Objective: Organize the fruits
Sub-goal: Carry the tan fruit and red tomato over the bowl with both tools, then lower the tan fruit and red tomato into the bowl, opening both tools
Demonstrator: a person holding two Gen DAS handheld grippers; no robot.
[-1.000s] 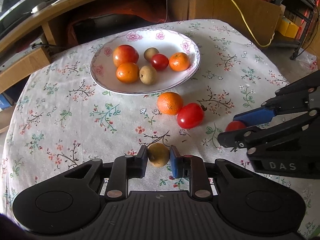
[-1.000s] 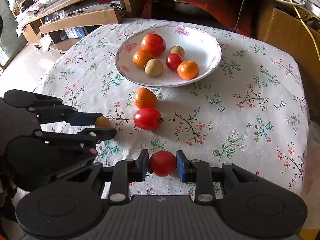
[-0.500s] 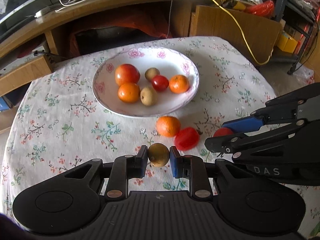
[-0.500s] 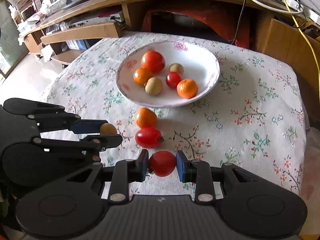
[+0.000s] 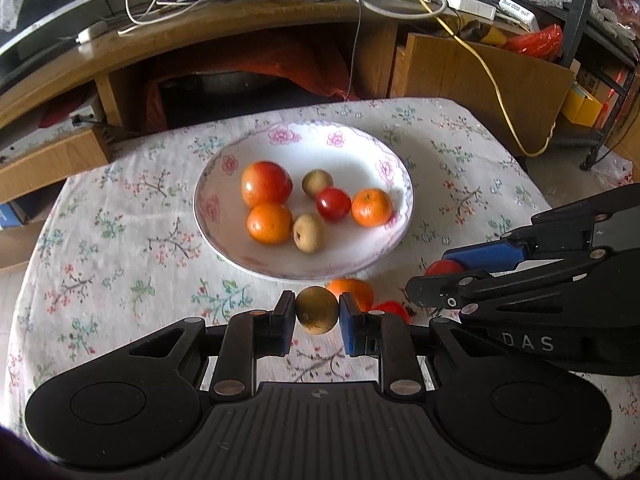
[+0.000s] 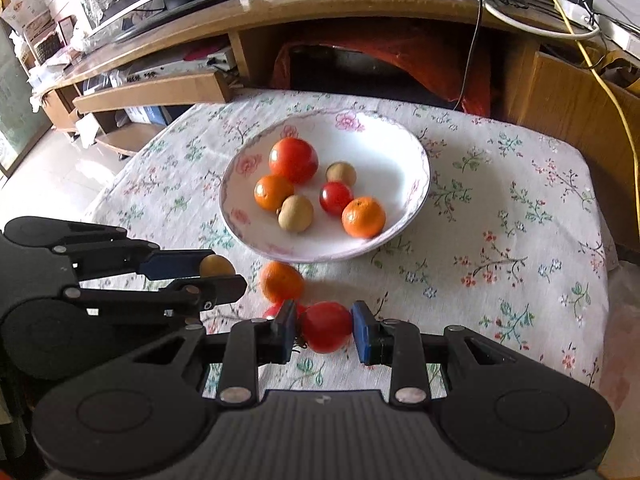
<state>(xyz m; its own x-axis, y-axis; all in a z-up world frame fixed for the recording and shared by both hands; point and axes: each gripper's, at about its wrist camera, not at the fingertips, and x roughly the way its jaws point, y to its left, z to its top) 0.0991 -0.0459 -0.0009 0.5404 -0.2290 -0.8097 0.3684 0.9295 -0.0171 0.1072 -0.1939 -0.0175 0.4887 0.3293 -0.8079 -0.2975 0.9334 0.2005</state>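
The left gripper (image 5: 317, 312) was clamped on a small brown kiwi-like fruit (image 5: 316, 309), its pads pressing both sides and the fruit lifted clear of the flowered tabletop (image 5: 120, 264). Just past it, a loose orange (image 6: 281, 282) and a red tomato (image 5: 390, 309) lay on the cloth, side by side and near the front rim of the white floral bowl (image 6: 404, 136). Inside the bowl sat a big red-orange fruit (image 6: 293, 160), two oranges (image 6: 273, 192), two brown fruits (image 6: 295, 213) and a small red tomato (image 6: 336, 198), grouped toward the middle. To the right, the right gripper (image 6: 325, 332) had a round red tomato (image 6: 326, 332) pinched between its pads, held above the cloth, level with its neighbour and close beside it.
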